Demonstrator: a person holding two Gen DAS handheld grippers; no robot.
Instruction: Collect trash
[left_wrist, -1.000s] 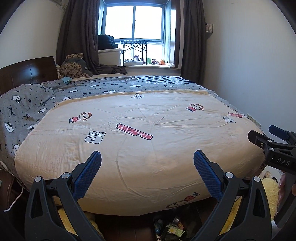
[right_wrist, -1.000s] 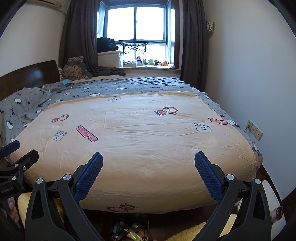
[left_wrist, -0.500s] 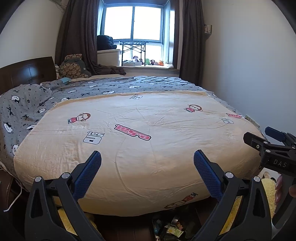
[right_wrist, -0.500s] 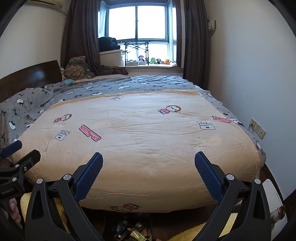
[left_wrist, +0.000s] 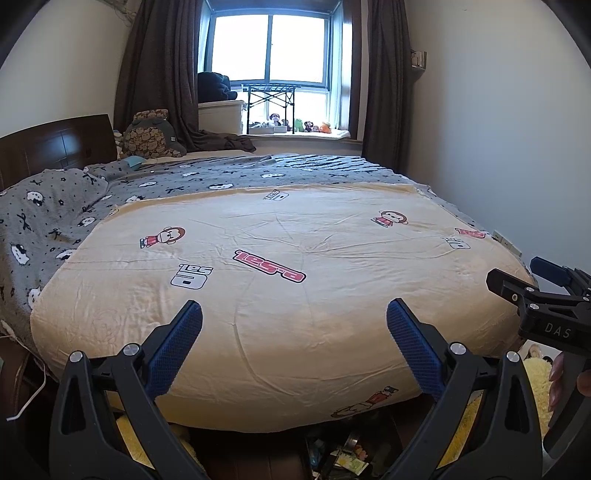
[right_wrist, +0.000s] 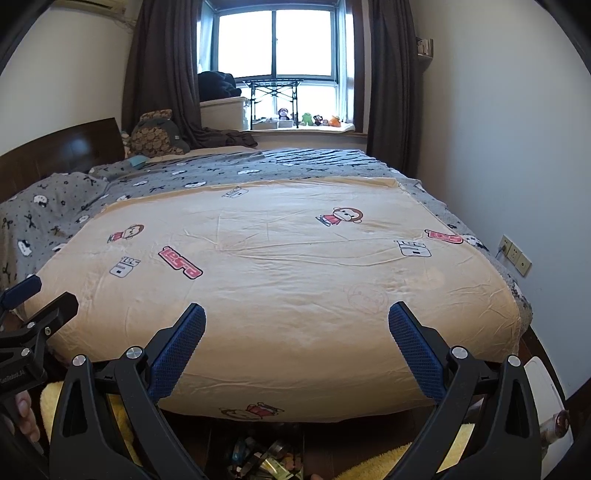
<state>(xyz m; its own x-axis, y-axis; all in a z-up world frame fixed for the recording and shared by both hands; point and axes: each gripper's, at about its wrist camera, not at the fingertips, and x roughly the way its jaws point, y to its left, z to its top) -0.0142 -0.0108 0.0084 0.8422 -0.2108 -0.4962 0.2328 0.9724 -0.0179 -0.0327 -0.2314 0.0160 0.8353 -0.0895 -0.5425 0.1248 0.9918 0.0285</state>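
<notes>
A heap of trash, crumpled wrappers and packets, lies on the dark floor at the foot of the bed, low in the left wrist view (left_wrist: 341, 456) and in the right wrist view (right_wrist: 264, 459). My left gripper (left_wrist: 294, 317) is open and empty, held above the trash at the bed's foot. My right gripper (right_wrist: 296, 321) is open and empty too, beside it on the right. Each gripper shows at the edge of the other's view, the right gripper (left_wrist: 532, 284) and the left gripper (right_wrist: 40, 295).
A wide bed with a beige cartoon-print cover (left_wrist: 295, 266) fills the front. Yellow fluffy rugs (right_wrist: 373, 463) lie on the floor either side of the trash. A white object (right_wrist: 543, 398) stands at the right wall. A wall socket (right_wrist: 515, 256) is at the right.
Both grippers have drifted slightly, the views shifting a little; both stay open and empty.
</notes>
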